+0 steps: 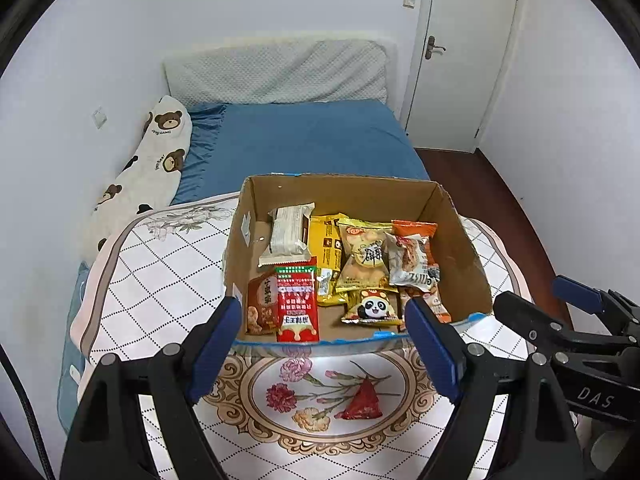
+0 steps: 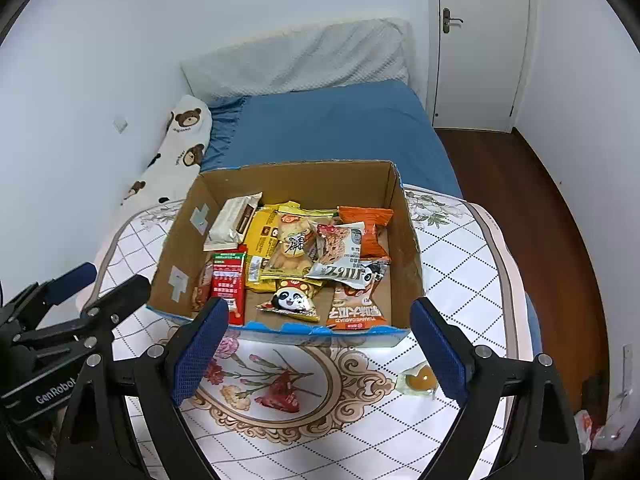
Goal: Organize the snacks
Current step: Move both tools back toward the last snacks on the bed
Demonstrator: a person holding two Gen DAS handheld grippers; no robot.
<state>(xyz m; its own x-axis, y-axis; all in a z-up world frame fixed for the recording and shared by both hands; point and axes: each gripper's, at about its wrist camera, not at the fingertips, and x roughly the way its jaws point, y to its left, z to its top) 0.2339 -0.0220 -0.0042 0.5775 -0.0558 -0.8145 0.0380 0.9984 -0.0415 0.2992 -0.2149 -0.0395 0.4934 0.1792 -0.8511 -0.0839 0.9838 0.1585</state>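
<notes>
We see left gripper (image 1: pixel 324 350) and right gripper (image 2: pixel 318 350) jaws apart, empty, above cardboard box (image 1: pixel 460 236) holding snack packets (image 1: pixel 362 258).

Both wrist views look steeply down and forward from close above the quilted bed cover (image 1: pixel 160 280), facing the cardboard box (image 1: pixel 460 248) and the far door (image 1: pixel 460 60). The left view sits leftward; both share the box, red packet (image 2: pixel 282 394) and bed.

Both views are evenly and softly lit, with a cool cast on the white walls (image 1: pixel 100 32) and only faint shadows. Focus is sharp throughout. Fisheye distortion bends the door (image 2: pixel 480 40), and black vignette fills the corners.
</notes>
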